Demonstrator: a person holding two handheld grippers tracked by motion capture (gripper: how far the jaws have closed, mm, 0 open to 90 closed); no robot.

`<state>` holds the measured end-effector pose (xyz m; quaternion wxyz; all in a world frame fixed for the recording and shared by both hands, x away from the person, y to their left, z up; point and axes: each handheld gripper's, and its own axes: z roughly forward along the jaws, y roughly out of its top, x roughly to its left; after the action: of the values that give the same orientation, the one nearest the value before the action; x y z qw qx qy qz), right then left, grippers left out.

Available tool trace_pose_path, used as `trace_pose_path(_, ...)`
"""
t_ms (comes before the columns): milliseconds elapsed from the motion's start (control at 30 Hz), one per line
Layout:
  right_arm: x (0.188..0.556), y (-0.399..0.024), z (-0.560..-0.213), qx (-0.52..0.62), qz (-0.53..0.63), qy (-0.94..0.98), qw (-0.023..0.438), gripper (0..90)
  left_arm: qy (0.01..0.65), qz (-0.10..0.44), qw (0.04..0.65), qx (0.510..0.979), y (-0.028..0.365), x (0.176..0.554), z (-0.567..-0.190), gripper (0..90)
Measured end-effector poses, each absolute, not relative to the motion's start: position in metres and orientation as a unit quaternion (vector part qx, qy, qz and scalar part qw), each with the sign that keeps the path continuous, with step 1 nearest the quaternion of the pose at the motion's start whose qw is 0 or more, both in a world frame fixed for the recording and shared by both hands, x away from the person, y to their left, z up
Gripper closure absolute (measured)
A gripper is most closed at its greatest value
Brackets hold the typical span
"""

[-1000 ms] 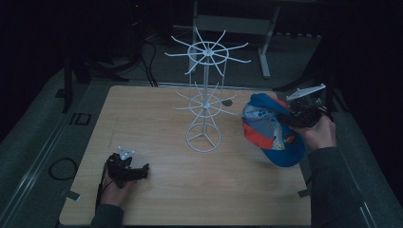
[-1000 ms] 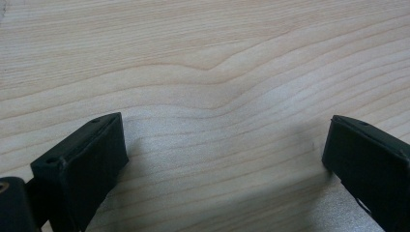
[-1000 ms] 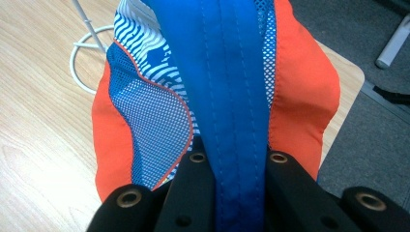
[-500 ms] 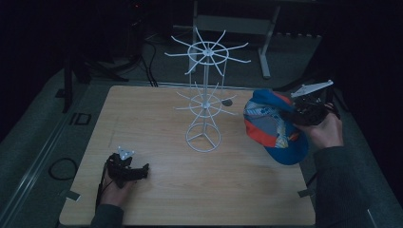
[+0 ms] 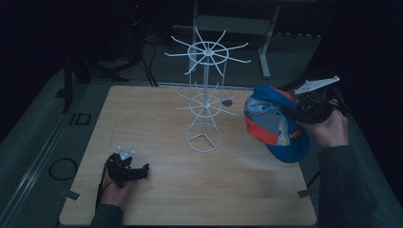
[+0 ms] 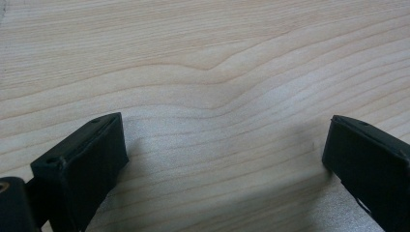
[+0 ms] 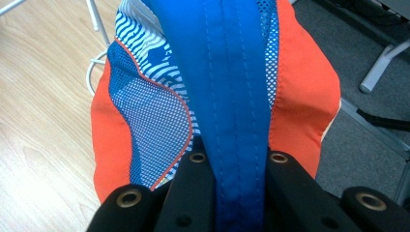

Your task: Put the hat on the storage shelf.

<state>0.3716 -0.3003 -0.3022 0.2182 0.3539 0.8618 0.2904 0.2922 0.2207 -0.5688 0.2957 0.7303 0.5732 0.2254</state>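
A blue, orange and white striped cap (image 5: pixel 273 121) hangs in the air at the table's right edge, just right of a white wire rack (image 5: pixel 205 95) with spoke arms on two levels. My right gripper (image 5: pixel 297 114) is shut on it. In the right gripper view the jaws pinch a blue stitched strip of the cap (image 7: pixel 232 87), and my right gripper (image 7: pixel 237 159) has its pads tight against that fabric. My left gripper (image 5: pixel 138 172) rests low on the table at the front left. Its jaws stand wide apart over bare wood, so my left gripper (image 6: pixel 222 154) is open with nothing between them.
The wooden table (image 5: pixel 166 199) carries the rack on its round wire base (image 5: pixel 203 139) near the middle. A small dark knob (image 5: pixel 227 102) sits on a lower rack arm. Grey floor, cables and a metal frame leg (image 5: pixel 264 52) lie beyond the table.
My right hand has lifted the cap a little higher beside the rack. The left gripper has stayed where it was.
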Motion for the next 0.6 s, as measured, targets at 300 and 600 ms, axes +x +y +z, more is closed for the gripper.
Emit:
trace_pose_path(300,0.367,-0.296,-0.291,0.345,0.292,0.864,0.224,87.8,0.573,0.225,0.295,0.731,0.221,0.292,-0.569,2.3)
trace_pose_path(600,0.362,-0.293,-0.279,0.332,0.303,0.863,0.230,87.8,0.574,0.226,0.297,0.729,0.221,0.292,-0.569,2.4)
